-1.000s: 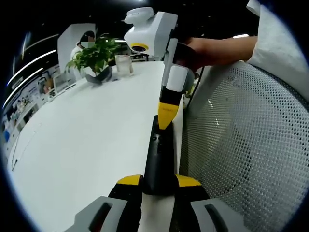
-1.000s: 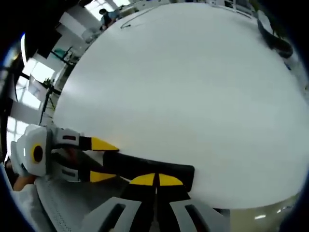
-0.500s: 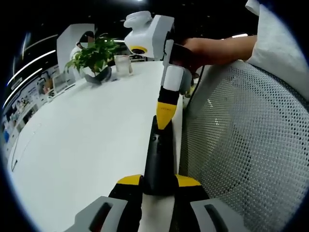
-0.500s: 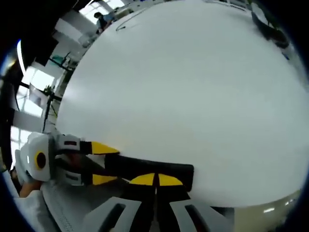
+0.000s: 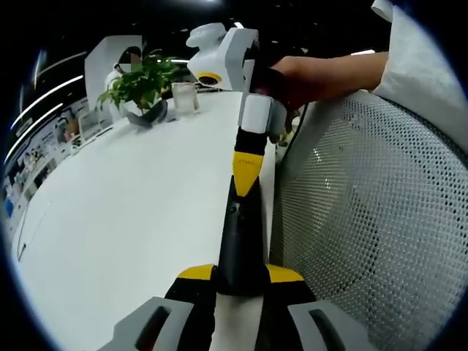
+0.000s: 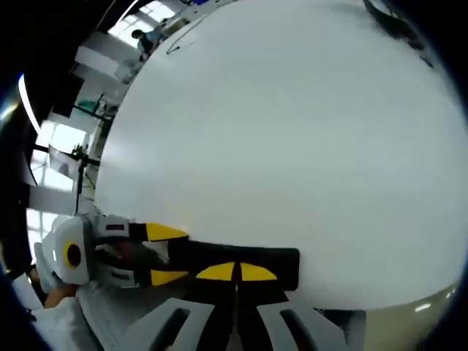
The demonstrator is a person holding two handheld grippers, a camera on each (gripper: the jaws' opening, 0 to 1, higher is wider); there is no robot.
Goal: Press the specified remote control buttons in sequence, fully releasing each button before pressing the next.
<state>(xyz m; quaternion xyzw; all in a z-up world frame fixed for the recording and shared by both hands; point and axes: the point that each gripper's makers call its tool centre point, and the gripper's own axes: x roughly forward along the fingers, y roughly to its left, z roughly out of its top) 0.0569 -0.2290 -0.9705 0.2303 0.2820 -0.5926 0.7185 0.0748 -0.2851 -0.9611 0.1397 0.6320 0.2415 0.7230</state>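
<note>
A black remote control (image 5: 241, 238) lies lengthwise along the white table's (image 5: 131, 205) edge. My left gripper (image 5: 240, 273) is shut on its near end, one yellow tip on each side. My right gripper (image 5: 245, 174) comes down from above, shut, with its paired yellow tips against the remote's top face near the far half. In the right gripper view the remote (image 6: 267, 257) runs across the bottom, my right gripper (image 6: 236, 272) sits shut on top of it, and my left gripper (image 6: 167, 254) clamps its left end. The buttons themselves are too dark to make out.
A potted green plant (image 5: 142, 91) and a glass (image 5: 184, 96) stand at the table's far end. A white mesh chair back (image 5: 365, 212) is close on the right of the remote. A person's hand (image 5: 314, 73) holds the right gripper.
The right gripper has tilted a little and come nearer the left gripper's camera, its tips staying on the remote. The left gripper and the remote have kept still.
</note>
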